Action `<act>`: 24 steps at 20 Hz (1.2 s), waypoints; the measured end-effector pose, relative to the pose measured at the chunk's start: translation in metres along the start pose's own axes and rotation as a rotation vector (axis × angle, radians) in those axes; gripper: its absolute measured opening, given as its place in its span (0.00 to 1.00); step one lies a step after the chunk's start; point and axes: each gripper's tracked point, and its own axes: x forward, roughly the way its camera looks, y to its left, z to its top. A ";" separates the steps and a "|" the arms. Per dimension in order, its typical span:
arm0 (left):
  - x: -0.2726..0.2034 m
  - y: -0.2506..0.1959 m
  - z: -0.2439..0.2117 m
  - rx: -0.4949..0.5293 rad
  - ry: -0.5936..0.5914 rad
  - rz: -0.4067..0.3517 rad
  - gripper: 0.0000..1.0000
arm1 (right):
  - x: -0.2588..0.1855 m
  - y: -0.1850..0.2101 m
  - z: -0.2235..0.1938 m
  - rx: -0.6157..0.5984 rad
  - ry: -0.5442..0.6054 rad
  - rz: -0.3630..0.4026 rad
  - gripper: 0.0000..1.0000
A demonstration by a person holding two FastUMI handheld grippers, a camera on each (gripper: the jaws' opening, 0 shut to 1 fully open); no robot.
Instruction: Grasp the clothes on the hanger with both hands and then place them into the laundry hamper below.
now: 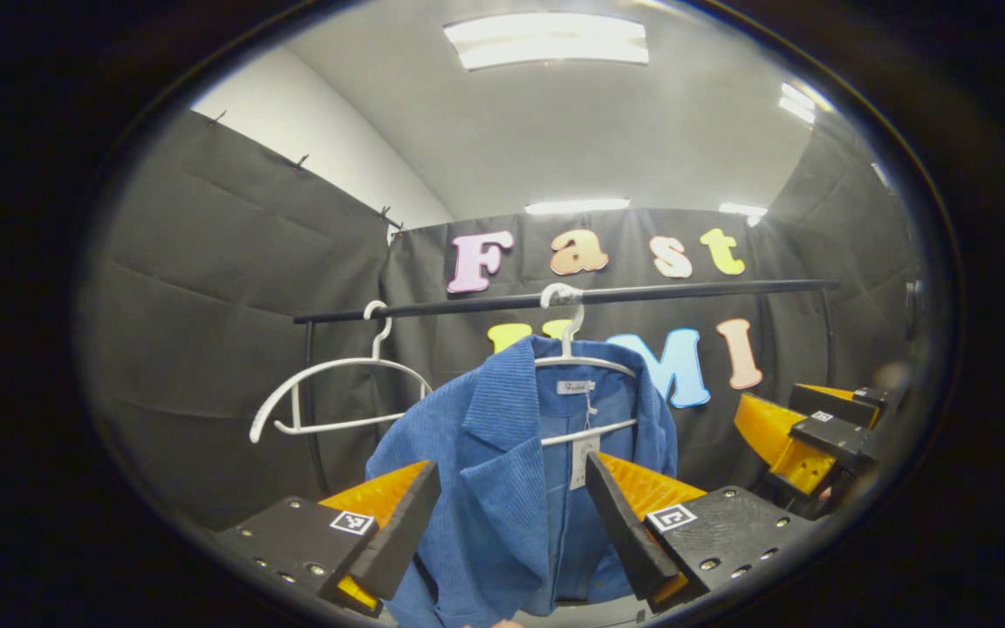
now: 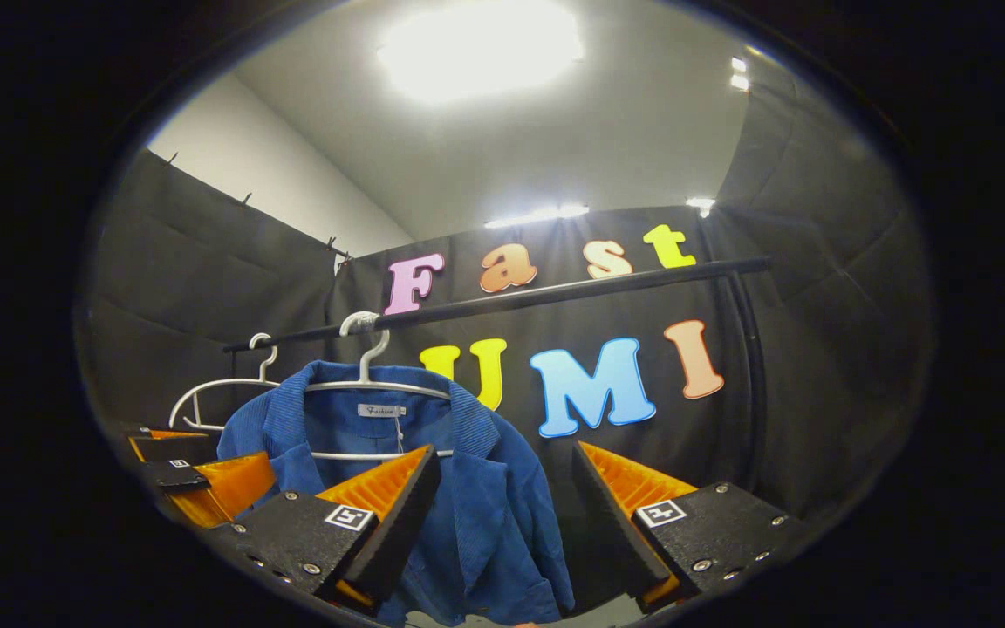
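A blue corduroy jacket (image 1: 502, 471) hangs on a white hanger (image 1: 585, 362) from a black rail (image 1: 642, 292). My left gripper (image 1: 511, 532) is open, its fingers wide apart on either side of the jacket's front, not touching it as far as I can tell. In the right gripper view the same jacket (image 2: 468, 515) hangs at lower left on its hanger (image 2: 372, 384). My right gripper (image 2: 498, 523) is open, with the jacket's right edge between its fingers. The right gripper (image 1: 803, 436) also shows at the right of the left gripper view, the left gripper (image 2: 197, 484) at the left of the right gripper view.
An empty white hanger (image 1: 328, 392) hangs on the rail to the left of the jacket, seen too in the right gripper view (image 2: 223, 392). The rail (image 2: 555, 292) runs on a black frame with an upright post (image 2: 742, 366) at the right. Black cloth walls close in the booth.
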 end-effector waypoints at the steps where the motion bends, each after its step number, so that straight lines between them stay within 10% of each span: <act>1: 0.005 0.000 -0.003 -0.002 0.005 0.010 0.96 | 0.009 0.001 -0.003 0.008 0.003 0.010 0.93; 19: 0.084 0.020 -0.085 -0.013 0.163 0.182 1.00 | 0.114 0.028 -0.107 0.092 0.229 0.110 0.92; 24: 0.092 0.028 -0.090 0.015 0.169 0.219 0.86 | 0.124 0.031 -0.122 0.090 0.266 0.116 0.68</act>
